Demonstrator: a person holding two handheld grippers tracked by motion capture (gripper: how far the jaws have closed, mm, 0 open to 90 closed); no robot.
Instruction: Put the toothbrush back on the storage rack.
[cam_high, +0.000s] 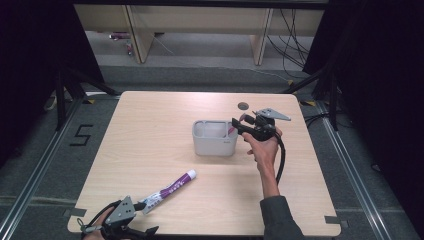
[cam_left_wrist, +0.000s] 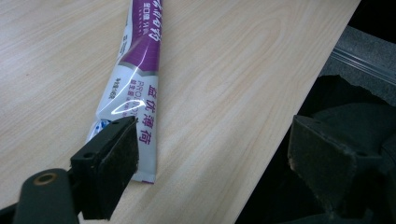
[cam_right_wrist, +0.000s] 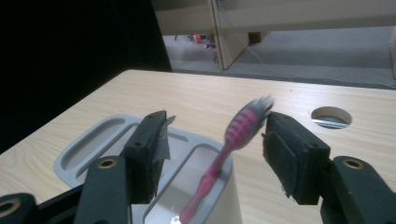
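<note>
A pink toothbrush (cam_right_wrist: 233, 140) stands tilted in the end slot of a grey holder (cam_right_wrist: 93, 144), its blurred head between the jaws of my right gripper (cam_right_wrist: 217, 140). Those jaws are open and neither pad touches the brush. From above, the right gripper (cam_high: 239, 124) sits at the right end of the holder (cam_high: 215, 145), near mid-table. A purple and white toothpaste tube (cam_high: 172, 188) lies flat near the front left. My left gripper (cam_high: 148, 218) is open at the tube's crimped end. Up close, the tube (cam_left_wrist: 140, 60) lies beside one pad (cam_left_wrist: 112, 168), and the left gripper (cam_left_wrist: 212, 149) holds nothing.
A round cable hole (cam_high: 243, 105) sits in the table behind the holder. The table's front edge (cam_left_wrist: 261, 154) runs between the left gripper's jaws, so one jaw hangs past it. Wooden furniture and cables stand on the floor beyond the table.
</note>
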